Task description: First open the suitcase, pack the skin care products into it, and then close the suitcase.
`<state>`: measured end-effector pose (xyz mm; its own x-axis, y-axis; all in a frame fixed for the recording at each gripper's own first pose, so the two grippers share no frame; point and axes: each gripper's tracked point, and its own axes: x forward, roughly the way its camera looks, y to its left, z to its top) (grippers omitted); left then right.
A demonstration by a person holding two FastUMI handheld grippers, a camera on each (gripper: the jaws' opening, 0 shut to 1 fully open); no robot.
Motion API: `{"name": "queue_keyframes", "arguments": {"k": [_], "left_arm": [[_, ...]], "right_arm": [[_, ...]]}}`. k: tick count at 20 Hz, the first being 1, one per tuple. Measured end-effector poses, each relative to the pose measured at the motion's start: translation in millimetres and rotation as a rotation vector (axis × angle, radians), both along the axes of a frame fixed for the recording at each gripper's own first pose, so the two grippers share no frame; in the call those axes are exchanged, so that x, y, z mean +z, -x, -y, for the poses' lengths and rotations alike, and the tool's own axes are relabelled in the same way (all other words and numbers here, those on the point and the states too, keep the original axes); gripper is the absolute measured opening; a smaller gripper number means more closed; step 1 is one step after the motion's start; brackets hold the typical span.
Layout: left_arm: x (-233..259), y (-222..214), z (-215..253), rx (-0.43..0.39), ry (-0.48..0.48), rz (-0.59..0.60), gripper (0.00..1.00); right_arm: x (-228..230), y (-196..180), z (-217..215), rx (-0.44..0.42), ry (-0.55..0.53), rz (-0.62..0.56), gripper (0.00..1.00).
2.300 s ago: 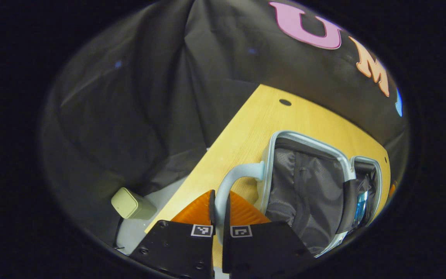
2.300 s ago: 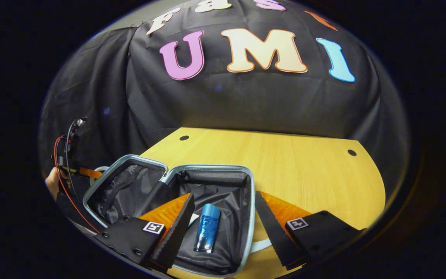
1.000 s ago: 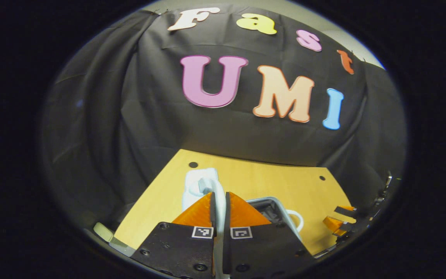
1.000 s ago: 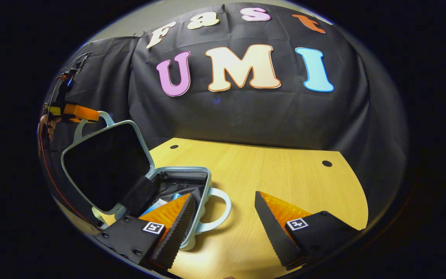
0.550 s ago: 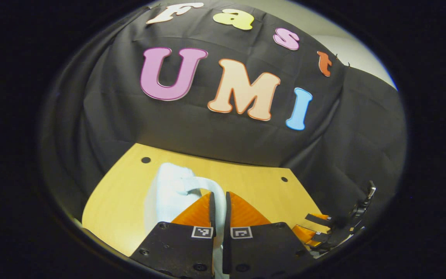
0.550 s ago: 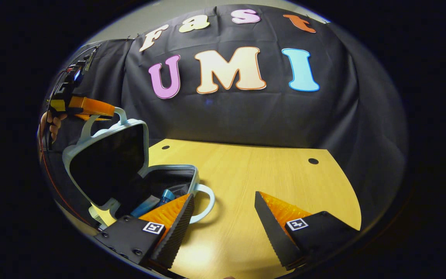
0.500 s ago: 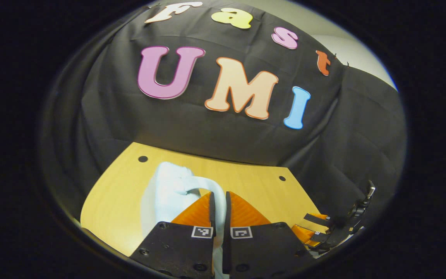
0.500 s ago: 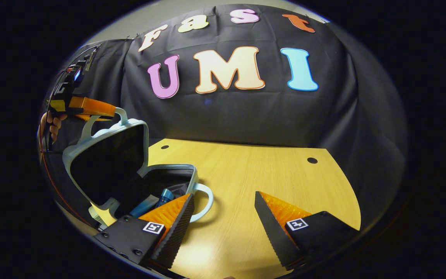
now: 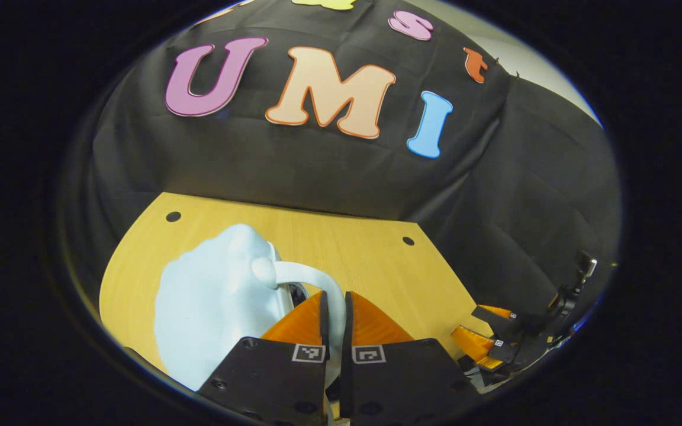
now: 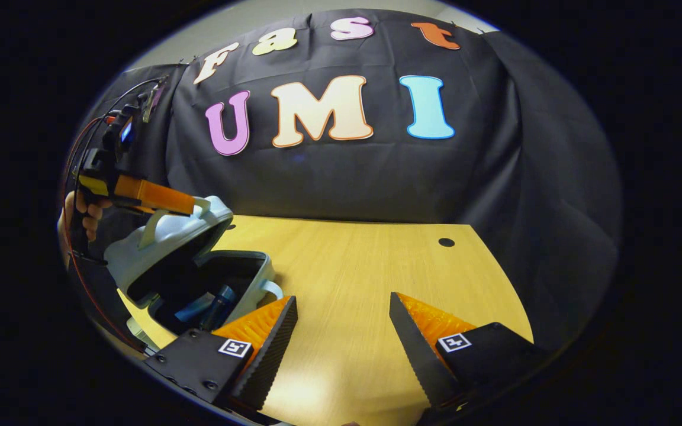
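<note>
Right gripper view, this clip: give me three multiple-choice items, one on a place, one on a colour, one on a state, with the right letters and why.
1. Where does the pale blue hard-shell suitcase sit on the light wooden table?
A. at its left end
B. at its centre
C. at its right end

2. What colour is the suitcase's lining?
A. red
B. black
C. white

3. How does the suitcase lid stand?
A. flat open
B. partly lowered
C. fully shut

Answers:
1 A, the case lies by the table's left edge.
2 B, the inside under the lid looks black.
3 B, the left hand-held gripper grips the lid's curved pale blue handle, with a gap showing the blue skin care bottles; the right hand-held gripper is open.
</note>
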<state>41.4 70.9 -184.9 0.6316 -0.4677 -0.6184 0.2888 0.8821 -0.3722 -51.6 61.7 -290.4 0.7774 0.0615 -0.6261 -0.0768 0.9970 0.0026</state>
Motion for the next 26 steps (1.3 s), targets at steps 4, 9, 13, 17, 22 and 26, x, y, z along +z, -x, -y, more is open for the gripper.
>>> {"name": "queue_keyframes", "arguments": {"k": [4,9,13,17,22,26], "left_arm": [[-33.1,10.0,21.3,-0.036,-0.034,-0.058,0.02],[-71.2,18.8,40.5,-0.039,-0.079,-0.114,0.02],[-102.7,28.9,55.1,-0.023,-0.135,-0.152,0.04],[-99.3,36.7,73.0,0.003,-0.150,-0.105,0.27],[-8.1,14.8,54.9,0.194,-0.171,0.233,0.66],[80.5,12.7,10.4,0.319,-0.237,0.486,0.76]], "right_arm": [[1.9,8.2,17.0,-0.016,0.011,-0.009,0.98],[4.9,18.2,31.2,-0.012,0.014,-0.014,0.98],[11.2,21.0,38.9,0.016,0.006,-0.006,0.98],[21.9,12.5,36.4,0.042,-0.042,0.019,0.98],[67.5,-17.0,27.1,0.055,-0.088,0.132,0.98],[144.1,-53.1,7.1,0.016,-0.097,0.346,0.98]]}}
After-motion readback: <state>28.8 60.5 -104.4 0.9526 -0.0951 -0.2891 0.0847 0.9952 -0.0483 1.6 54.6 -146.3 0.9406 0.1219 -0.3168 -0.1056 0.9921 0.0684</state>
